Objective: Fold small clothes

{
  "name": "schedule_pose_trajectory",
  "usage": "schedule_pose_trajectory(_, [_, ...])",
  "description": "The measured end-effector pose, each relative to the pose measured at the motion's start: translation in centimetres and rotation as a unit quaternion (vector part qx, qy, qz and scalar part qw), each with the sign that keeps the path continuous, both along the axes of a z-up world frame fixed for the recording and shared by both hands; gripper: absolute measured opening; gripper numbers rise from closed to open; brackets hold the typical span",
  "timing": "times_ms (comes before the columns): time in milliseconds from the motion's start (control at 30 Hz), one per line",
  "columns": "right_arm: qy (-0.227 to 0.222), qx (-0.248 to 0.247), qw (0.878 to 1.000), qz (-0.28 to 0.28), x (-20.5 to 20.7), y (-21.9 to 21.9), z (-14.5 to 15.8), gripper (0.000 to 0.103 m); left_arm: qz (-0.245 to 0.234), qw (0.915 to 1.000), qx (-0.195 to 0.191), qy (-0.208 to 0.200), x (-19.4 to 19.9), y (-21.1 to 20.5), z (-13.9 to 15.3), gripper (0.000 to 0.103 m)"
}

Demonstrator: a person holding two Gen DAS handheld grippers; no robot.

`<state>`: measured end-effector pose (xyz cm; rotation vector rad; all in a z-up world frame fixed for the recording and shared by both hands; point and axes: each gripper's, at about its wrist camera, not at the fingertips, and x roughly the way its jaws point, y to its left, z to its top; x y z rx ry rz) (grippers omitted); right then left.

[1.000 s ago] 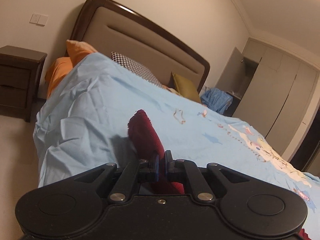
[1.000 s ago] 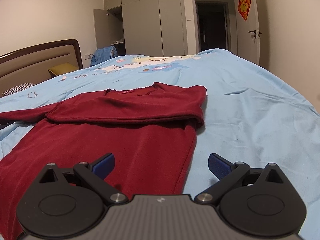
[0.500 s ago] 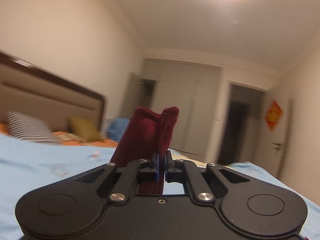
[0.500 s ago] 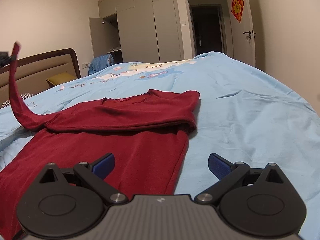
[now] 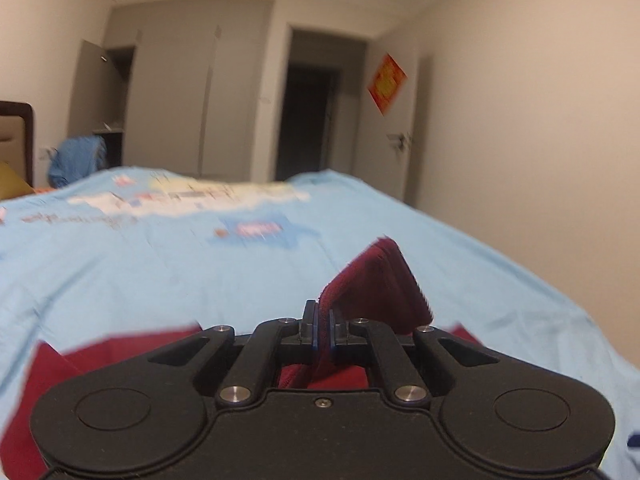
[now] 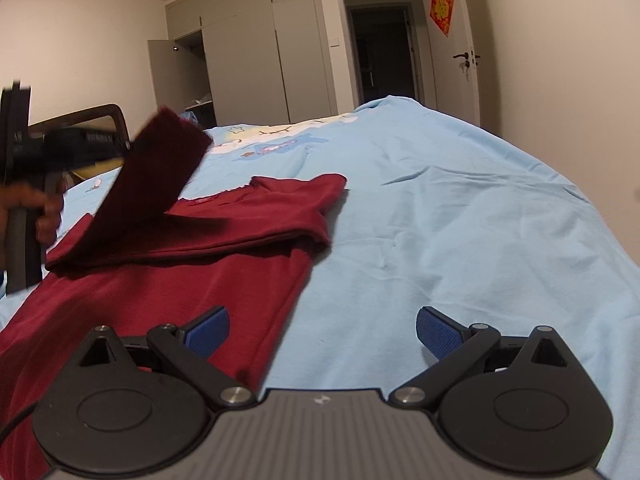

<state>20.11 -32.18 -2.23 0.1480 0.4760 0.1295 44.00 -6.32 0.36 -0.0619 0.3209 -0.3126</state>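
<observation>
A dark red long-sleeved top [image 6: 192, 280] lies flat on the light blue bedspread [image 6: 460, 220], one sleeve folded across the chest. My left gripper [image 5: 321, 322] is shut on the other sleeve's cuff [image 5: 376, 280] and holds it in the air above the top. In the right wrist view that lifted sleeve [image 6: 160, 160] slants up to the left gripper body [image 6: 60, 148], held by a hand [image 6: 44, 208]. My right gripper [image 6: 322, 330] is open, low over the top's right hem, with nothing between its blue pads [image 6: 436, 330].
The bedspread has a cartoon print [image 5: 180, 200] towards its far side. Beyond the bed stand grey wardrobes [image 6: 256, 60] with one door open, a dark doorway [image 6: 380, 52] and a white door with a red decoration [image 6: 442, 6]. A headboard [image 6: 104, 120] shows at left.
My left gripper lifted the sleeve cuff off the bed and swung it from the headboard side over the top. The right gripper stayed open and shifted only slightly.
</observation>
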Motion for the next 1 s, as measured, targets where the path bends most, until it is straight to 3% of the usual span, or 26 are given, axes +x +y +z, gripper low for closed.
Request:
schedule_pose_trajectory(100, [0.007, 0.009, 1.000, -0.005, 0.1, -0.5, -0.3, 0.102, -0.039, 0.9987, 0.007, 0.032, 0.0, -1.3, -2.7, 0.008])
schedule_pose_trajectory(200, [0.007, 0.015, 1.000, -0.007, 0.4, -0.4, -0.5, 0.102, -0.064, 0.9967, 0.008, 0.049, -0.2, -1.3, -3.9, 0.022])
schedule_pose_trajectory(267, [0.006, 0.017, 1.000, -0.003, 0.5, -0.1, -0.5, 0.102, -0.069, 0.9961, 0.001, 0.054, -0.5, -0.5, -3.5, 0.051])
schedule_pose_trajectory(333, [0.005, 0.015, 1.000, 0.002, 0.8, 0.3, -0.4, 0.102, -0.066, 0.9967, -0.007, 0.048, -1.4, 0.6, -1.9, 0.070])
schedule_pose_trajectory(433, [0.001, 0.015, 1.000, 0.013, 1.3, 1.0, -0.2, 0.102, -0.054, 0.9977, -0.002, 0.040, -2.8, 2.8, -0.8, 0.084])
schedule_pose_trajectory(567, [-0.003, 0.030, 0.999, 0.035, 2.5, 1.8, 0.4, 0.102, -0.014, 0.9984, 0.038, 0.041, -5.0, 6.4, 0.6, 0.089])
schedule_pose_trajectory(700, [0.001, 0.054, 0.996, 0.073, 5.1, 3.1, 1.1, 0.099, 0.059, 0.9931, 0.082, 0.059, -5.1, 11.3, 1.1, 0.090])
schedule_pose_trajectory(867, [0.013, 0.050, 0.991, 0.124, 9.9, 5.8, 2.3, 0.085, 0.138, 0.9854, 0.038, 0.093, -3.1, 18.9, 1.2, 0.090])
schedule_pose_trajectory(1000, [0.041, 0.075, 0.987, 0.133, 14.4, 7.1, 2.2, 0.078, 0.175, 0.9765, -0.035, 0.121, -0.2, 24.1, 0.8, 0.088])
